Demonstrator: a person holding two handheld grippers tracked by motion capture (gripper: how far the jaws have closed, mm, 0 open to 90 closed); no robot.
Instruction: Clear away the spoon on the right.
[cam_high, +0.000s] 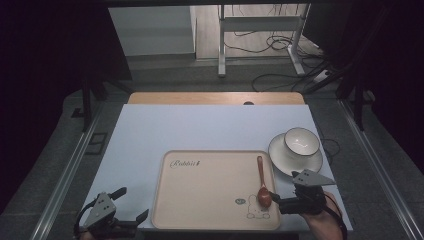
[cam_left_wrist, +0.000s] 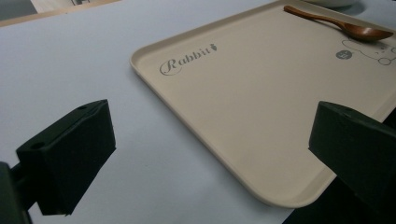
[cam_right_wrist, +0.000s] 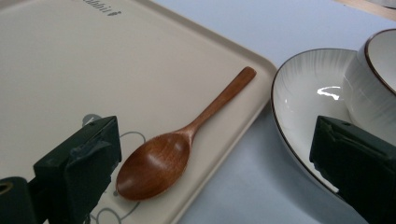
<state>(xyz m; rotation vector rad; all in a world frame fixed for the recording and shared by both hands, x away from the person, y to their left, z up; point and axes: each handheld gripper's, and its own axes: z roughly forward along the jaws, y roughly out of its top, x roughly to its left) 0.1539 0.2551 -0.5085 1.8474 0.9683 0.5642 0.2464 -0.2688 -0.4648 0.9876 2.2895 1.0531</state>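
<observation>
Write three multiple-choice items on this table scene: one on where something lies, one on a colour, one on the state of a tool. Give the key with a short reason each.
1. Where does the brown wooden spoon lie?
A. in the white bowl
B. on the beige rectangular tray, near its right edge
C. on the bare white table

2. What colour is the round saucer under the white bowl?
A. white
B. red
C. black

3. How do the jaws of the right tool stand?
A. shut on the spoon
B. shut on nothing
C. open, apart from the spoon

Key:
1 B: the spoon rests on the beige tray, bowl end toward the person.
2 A: the saucer is white with a thin dark rim.
3 C: the right gripper view shows a wide gap between the jaws, with the spoon lying free between them.
</observation>
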